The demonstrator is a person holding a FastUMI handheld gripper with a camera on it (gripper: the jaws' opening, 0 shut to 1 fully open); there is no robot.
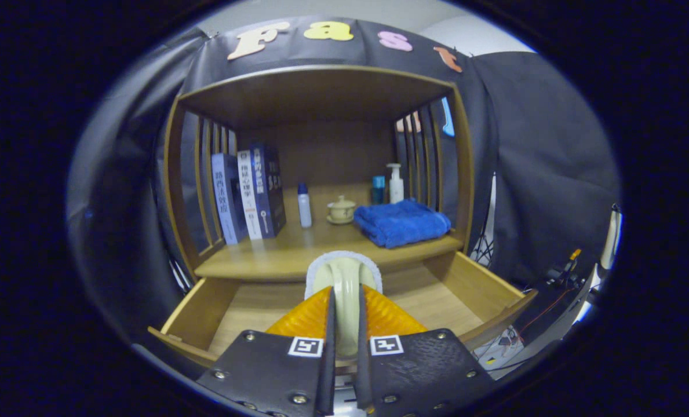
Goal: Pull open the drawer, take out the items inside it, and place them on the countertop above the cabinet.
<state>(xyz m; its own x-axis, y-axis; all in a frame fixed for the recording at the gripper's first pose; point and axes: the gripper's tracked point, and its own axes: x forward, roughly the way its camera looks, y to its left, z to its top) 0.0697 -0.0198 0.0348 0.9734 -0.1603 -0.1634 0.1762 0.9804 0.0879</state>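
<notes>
My gripper (pixel 347 298) is shut on the cream handle of a brush-like item (pixel 344 271) with a white fuzzy rim around its head. The handle runs between both fingers, and the head sticks out just ahead of them. The item hangs over the open wooden drawer (pixel 471 284), whose visible floor on both sides of the fingers is bare. The head overlaps the front edge of the wooden countertop (pixel 286 255) just beyond it. The part of the drawer beneath the fingers is hidden.
On the countertop stand three upright books (pixel 248 194) at the left, a small white bottle (pixel 304 205), a lidded teacup on a saucer (pixel 341 209), a folded blue towel (pixel 402 223) and two bottles (pixel 389 184) behind it. Slatted side walls and a top board enclose the shelf.
</notes>
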